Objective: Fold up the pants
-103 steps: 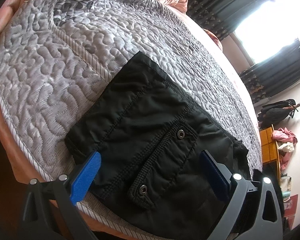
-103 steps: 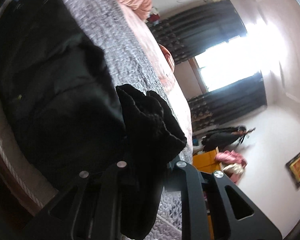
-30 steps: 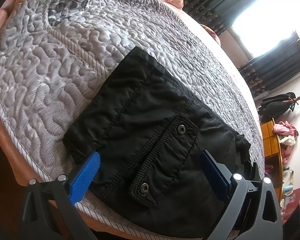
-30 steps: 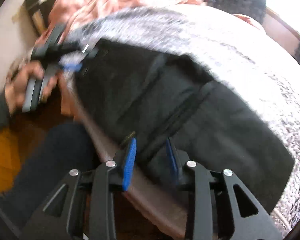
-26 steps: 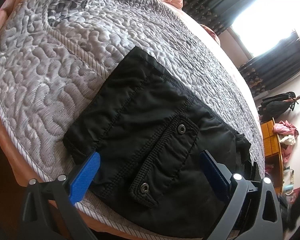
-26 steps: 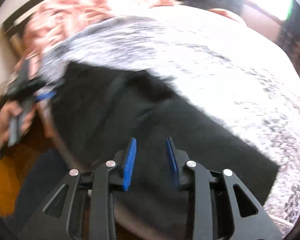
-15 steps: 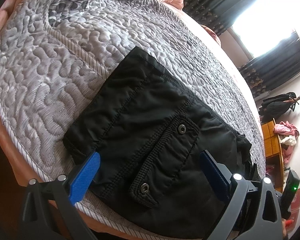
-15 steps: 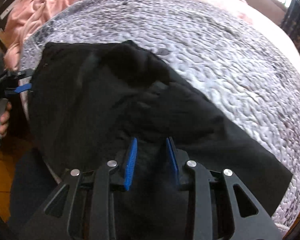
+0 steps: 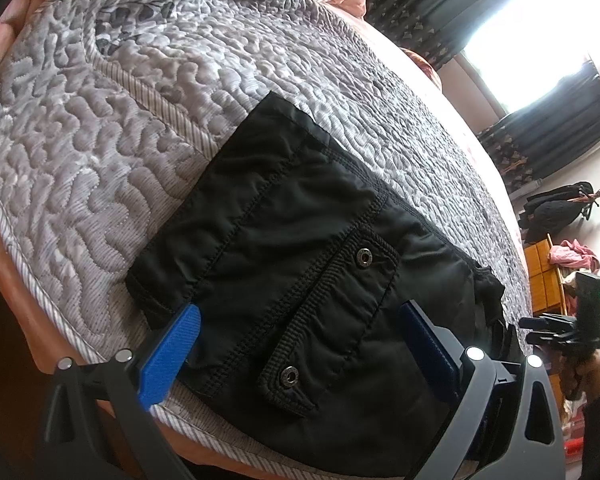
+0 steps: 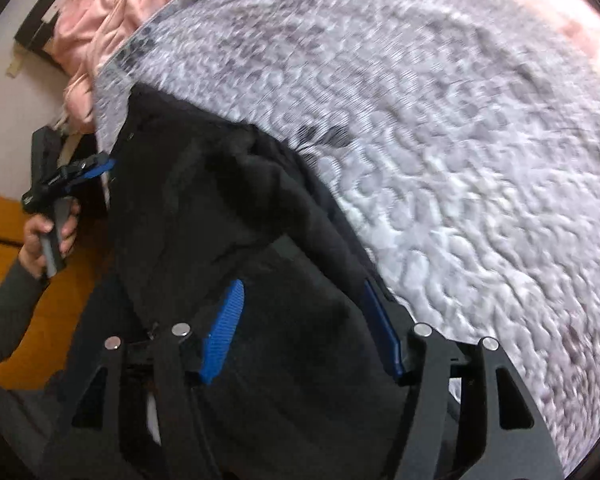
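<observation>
Black pants (image 9: 280, 240) lie folded near the front edge of the bed, a snap pocket flap facing up. My left gripper (image 9: 300, 336) hovers open and wide over their near edge, one blue pad on each side, pressing nothing. In the right wrist view the pants (image 10: 220, 220) stretch left, with a bunched fold on top. My right gripper (image 10: 304, 320) hangs over their other end, jaws opening, cloth below but not pinched. Each gripper shows in the other's view: the right gripper (image 9: 536, 330) at far right, the left gripper (image 10: 96, 168) at far left, in a hand.
A grey quilted cover (image 9: 140, 100) spreads over the bed behind the pants. A pink blanket (image 10: 96, 12) is heaped at the head end. Orange floor (image 10: 0, 216) lies beside the bed. A window with dark curtains (image 9: 540, 40) and an orange cabinet (image 9: 540, 264) stand beyond.
My right gripper has swung along the pants away from the left hand and its jaws have spread apart. It now shows at the right of the left wrist view. The left gripper has stayed put.
</observation>
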Available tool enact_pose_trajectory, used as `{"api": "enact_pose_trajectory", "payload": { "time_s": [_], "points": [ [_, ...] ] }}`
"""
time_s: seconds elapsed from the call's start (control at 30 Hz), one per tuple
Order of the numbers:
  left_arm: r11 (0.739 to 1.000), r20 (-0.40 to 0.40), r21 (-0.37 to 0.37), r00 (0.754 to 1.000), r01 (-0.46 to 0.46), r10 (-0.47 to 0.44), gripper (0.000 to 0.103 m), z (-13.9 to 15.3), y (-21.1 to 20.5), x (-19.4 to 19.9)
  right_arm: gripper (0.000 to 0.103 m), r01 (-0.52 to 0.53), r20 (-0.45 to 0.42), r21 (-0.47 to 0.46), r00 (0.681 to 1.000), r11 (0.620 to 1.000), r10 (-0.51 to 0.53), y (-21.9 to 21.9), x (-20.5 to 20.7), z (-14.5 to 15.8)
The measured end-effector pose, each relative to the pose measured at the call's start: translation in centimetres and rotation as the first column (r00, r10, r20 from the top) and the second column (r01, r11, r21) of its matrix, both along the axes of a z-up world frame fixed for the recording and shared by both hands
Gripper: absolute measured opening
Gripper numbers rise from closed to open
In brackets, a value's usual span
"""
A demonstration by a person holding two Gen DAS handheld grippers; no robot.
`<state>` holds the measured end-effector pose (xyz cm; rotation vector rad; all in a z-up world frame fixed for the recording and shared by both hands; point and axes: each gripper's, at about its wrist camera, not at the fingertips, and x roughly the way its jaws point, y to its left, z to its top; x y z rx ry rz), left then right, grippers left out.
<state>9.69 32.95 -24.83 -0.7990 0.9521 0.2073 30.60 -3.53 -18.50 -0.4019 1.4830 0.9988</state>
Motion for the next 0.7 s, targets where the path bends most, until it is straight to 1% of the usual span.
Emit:
{"api": "enact_pose_trajectory", "payload": {
  "time_s": [0.03,0.07,0.1,0.13,0.17,0.2,0.27,0.37,0.47,0.53,0.57,0.6,0.63,0.67,0.7],
  "points": [
    [1.000,-0.001,0.001,1.000,0.000,0.000,0.099,0.0,0.0,0.0,0.060,-0.036,-0.023,-0.011,0.999,0.999,0.036,0.4,0.0,-0.6],
    [1.000,-0.002,0.003,1.000,0.000,0.000,0.099,0.0,-0.1,0.0,0.054,-0.057,-0.029,-0.019,0.998,0.998,0.057,0.3,0.0,-0.7],
    [1.000,-0.003,0.005,1.000,0.000,0.000,0.099,0.0,-0.1,0.0,0.041,-0.075,-0.041,-0.021,0.996,0.997,0.074,0.3,-0.1,-1.0],
    [1.000,-0.004,0.009,1.000,0.000,0.000,0.099,0.0,-0.1,0.1,0.035,-0.094,-0.059,-0.022,0.994,0.995,0.093,0.3,0.0,-1.3],
    [1.000,-0.005,0.012,1.000,-0.001,0.001,0.099,0.0,-0.2,0.0,0.024,-0.105,-0.062,-0.025,0.993,0.994,0.103,0.4,0.2,-1.4],
    [1.000,-0.006,0.016,1.000,-0.002,0.002,0.099,0.0,-0.3,0.1,0.016,-0.113,-0.066,-0.022,0.992,0.993,0.112,0.3,0.3,-1.4],
    [1.000,-0.009,0.024,1.000,-0.005,0.006,0.099,0.0,-0.5,0.1,0.010,-0.121,-0.074,0.002,0.990,0.993,0.121,0.1,0.6,-1.1],
    [0.999,-0.010,0.031,1.000,-0.010,0.011,0.099,0.0,-0.6,0.2,0.007,-0.129,-0.060,0.038,0.990,0.991,0.131,-0.2,0.8,-0.2],
    [0.999,-0.014,0.045,1.000,-0.006,0.007,0.099,0.0,-0.7,0.2,0.006,-0.123,-0.046,0.067,0.991,0.990,0.126,-0.1,0.9,0.1],
    [0.998,-0.019,0.059,1.000,-0.001,0.002,0.099,0.0,-0.9,0.2,0.007,-0.128,-0.018,0.035,0.992,0.991,0.129,0.1,0.5,-0.7],
    [0.998,-0.021,0.061,1.000,0.000,0.002,0.099,0.1,-0.9,0.2,0.008,-0.131,-0.018,0.024,0.991,0.991,0.132,0.2,0.4,-1.1],
    [0.998,-0.023,0.059,1.000,-0.006,0.007,0.099,0.2,-0.9,0.1,0.012,-0.133,-0.020,0.015,0.991,0.991,0.133,0.4,0.3,-1.3],
    [0.999,-0.018,0.044,1.000,-0.021,0.022,0.099,0.5,-0.8,-0.2,0.015,-0.129,-0.017,0.011,0.992,0.992,0.129,0.3,0.4,-1.1],
    [0.999,-0.012,0.026,0.999,-0.031,0.031,0.099,0.7,-0.7,-0.5,0.019,-0.122,-0.008,0.011,0.992,0.992,0.122,0.3,0.5,-0.6],
    [0.999,0.000,0.006,0.999,-0.046,0.046,0.099,1.0,-0.5,-1.0,0.028,-0.119,-0.001,0.012,0.993,0.993,0.119,0.3,0.6,-0.2]
  ]
}}
